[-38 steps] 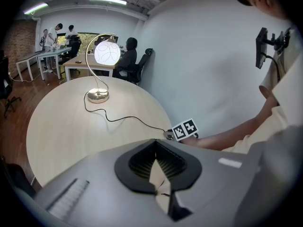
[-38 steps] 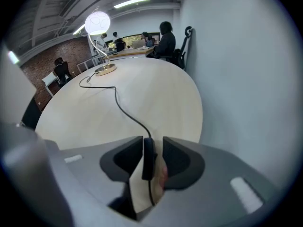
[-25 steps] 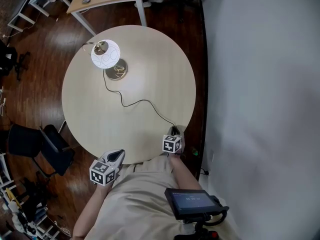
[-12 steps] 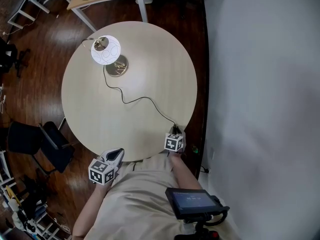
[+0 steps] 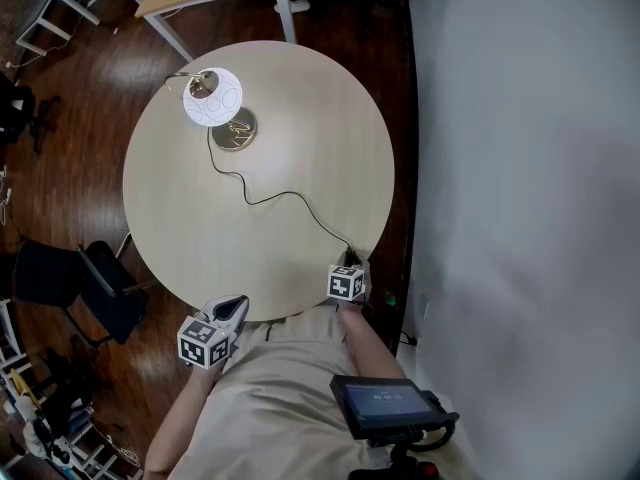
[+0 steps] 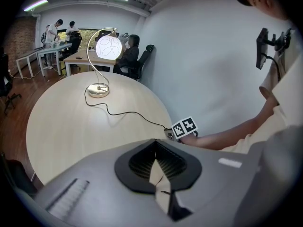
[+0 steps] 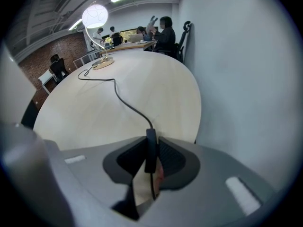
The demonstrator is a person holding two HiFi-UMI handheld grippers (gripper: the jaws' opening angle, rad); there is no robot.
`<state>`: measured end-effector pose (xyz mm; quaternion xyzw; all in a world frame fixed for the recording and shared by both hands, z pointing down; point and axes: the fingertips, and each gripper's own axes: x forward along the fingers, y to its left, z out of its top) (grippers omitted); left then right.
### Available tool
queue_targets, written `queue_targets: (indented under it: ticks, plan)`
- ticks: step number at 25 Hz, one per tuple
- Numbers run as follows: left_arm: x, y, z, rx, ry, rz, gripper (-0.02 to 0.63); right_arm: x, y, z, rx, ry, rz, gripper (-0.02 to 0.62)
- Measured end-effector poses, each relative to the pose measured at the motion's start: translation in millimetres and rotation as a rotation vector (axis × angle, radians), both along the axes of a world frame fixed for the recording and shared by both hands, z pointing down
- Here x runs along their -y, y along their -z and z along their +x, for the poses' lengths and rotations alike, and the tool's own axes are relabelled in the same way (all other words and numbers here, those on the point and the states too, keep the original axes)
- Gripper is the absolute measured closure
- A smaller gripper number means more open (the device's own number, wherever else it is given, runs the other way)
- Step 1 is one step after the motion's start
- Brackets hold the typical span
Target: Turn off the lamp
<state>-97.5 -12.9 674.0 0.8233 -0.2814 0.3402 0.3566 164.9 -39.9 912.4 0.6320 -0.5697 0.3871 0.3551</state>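
Black inline cord switch (image 7: pixel 151 151) sits upright between jaws of right gripper (image 5: pixel 349 262), long axis along the jaws. Jaws closing; pads seem to pinch it already.

Left gripper (image 5: pixel 237 308): jaws together, empty, idle at 6 o'clock edge, farther from switch.

White globe lamp (image 5: pixel 212 98) glows at 11 o'clock, well apart. Thin black cord (image 5: pixel 280 200) snakes down to 5 o'clock.

Round pale wooden worktop (image 5: pixel 300 118), otherwise bare. Dark wood floor (image 5: pixel 70 98), white wall (image 5: pixel 520 168) at 3 o'clock.
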Motion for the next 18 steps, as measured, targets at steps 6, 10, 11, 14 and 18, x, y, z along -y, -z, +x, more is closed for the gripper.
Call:
queue_targets:
  ticks: [6,10,11,14,18]
  plan:
    - [-3.5,1.0,-1.6,-0.003,0.004,0.006,0.601,0.1,-0.6,-4.0,-0.037,0.065,-0.017,0.526]
    - [-4.5,2.2,-2.2,-0.004,0.008,0.006,0.601,-1.0,-2.0,-6.4,-0.125,0.140,-0.039,0.525]
    - [-5.1,2.5,-2.2,-0.004,0.008,0.006,0.601,-1.4,-2.2,-6.6,-0.144,0.154,-0.041,0.523]
    - [-6.2,0.2,-1.9,-0.002,0.008,0.005,0.601,-1.4,-4.5,-7.6,-0.177,0.177,-0.039,0.518]
    - [-5.7,-1.4,-1.2,0.002,0.008,0.004,0.601,1.1,-5.4,-8.5,-0.184,0.190,-0.028,0.514]
